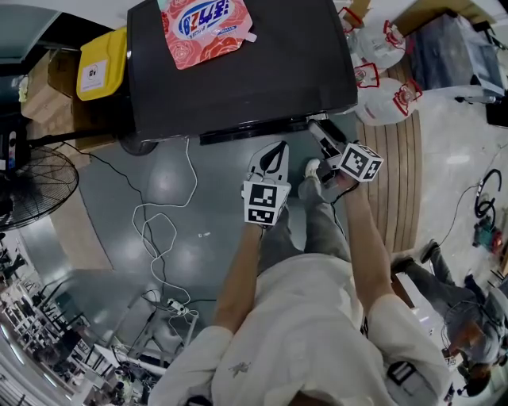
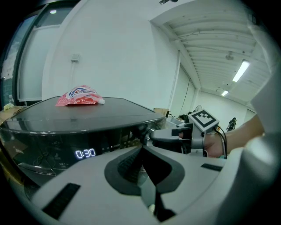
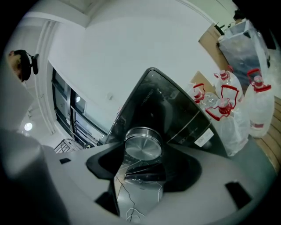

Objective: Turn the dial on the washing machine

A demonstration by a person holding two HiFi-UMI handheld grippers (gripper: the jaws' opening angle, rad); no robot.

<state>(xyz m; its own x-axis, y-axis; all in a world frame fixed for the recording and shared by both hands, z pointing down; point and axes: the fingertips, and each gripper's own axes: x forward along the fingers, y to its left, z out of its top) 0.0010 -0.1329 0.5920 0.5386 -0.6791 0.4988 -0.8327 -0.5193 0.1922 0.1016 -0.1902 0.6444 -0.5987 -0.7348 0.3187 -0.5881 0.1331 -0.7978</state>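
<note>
The black washing machine (image 1: pixel 238 71) stands in front of me, its front panel facing my hands. A round silver dial (image 3: pixel 142 148) on that panel sits between the jaws of my right gripper (image 3: pixel 142 154), and both pads press its rim. In the head view the right gripper (image 1: pixel 317 131) reaches up to the panel's right end. From the left gripper view its fingers (image 2: pixel 169 135) meet the dial (image 2: pixel 147 137) beside a lit display (image 2: pixel 85 154) reading 0:30. My left gripper (image 1: pixel 275 152) hangs just below the panel, left of the right one, its jaws together and holding nothing.
A red detergent pouch (image 1: pixel 205 20) lies on the machine's lid. White jugs with red caps (image 1: pixel 385 71) stand to the right on a wooden strip. A yellow box (image 1: pixel 101 63), a fan (image 1: pixel 32 186) and loose white cable (image 1: pixel 155 230) are on the left.
</note>
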